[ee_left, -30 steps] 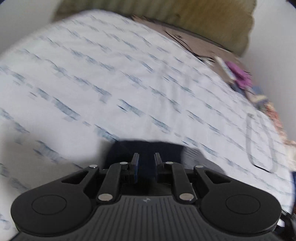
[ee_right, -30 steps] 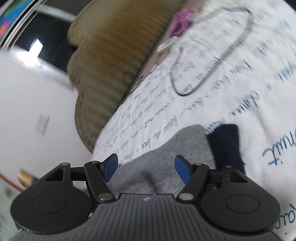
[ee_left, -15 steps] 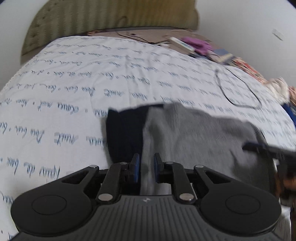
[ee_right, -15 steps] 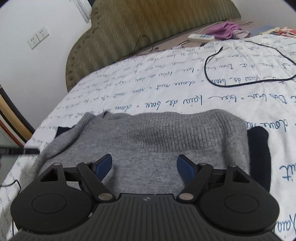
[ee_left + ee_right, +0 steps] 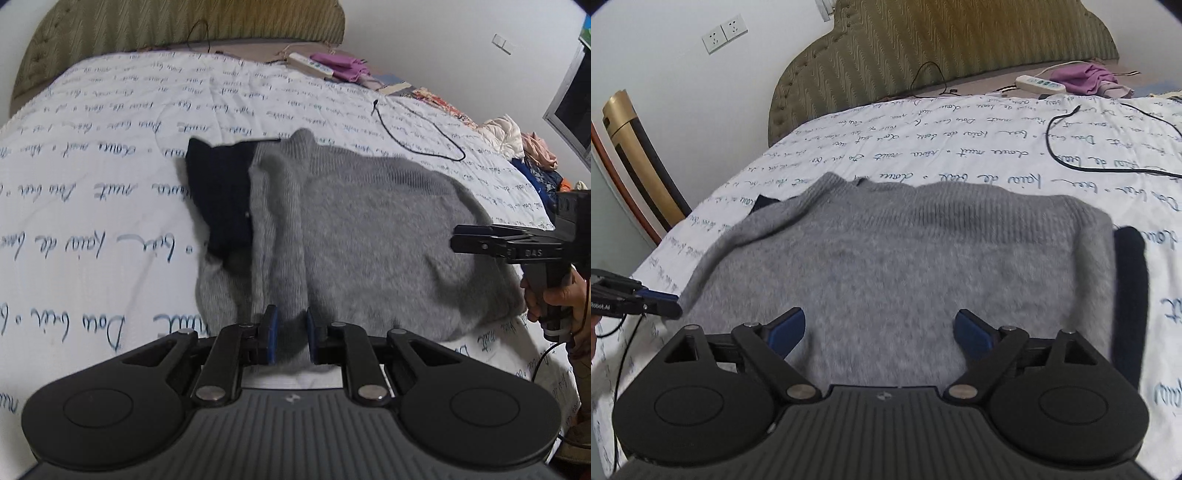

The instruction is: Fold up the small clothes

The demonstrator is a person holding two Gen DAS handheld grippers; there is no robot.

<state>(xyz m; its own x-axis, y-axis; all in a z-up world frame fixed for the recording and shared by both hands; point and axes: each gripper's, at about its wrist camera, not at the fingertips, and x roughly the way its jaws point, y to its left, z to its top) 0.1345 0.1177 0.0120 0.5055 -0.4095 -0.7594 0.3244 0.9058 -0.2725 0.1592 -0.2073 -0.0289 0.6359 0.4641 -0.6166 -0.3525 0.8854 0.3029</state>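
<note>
The grey sweater (image 5: 894, 266) lay spread flat on the bed (image 5: 92, 155), with a dark garment (image 5: 221, 195) showing under its edge. My left gripper (image 5: 289, 334) stood with jaws narrow, a fold of the sweater's near edge between them; whether they truly pinched it I could not tell. My right gripper (image 5: 879, 332) hovered over the knit, jaws wide and empty. I judged the sweater soft, light and limp, its fuzzy knit likely to sag and stretch. Hold was best taken at the ribbed hem or a corner, two points together. A black cable (image 5: 1089, 155) lay far right, well apart.
</note>
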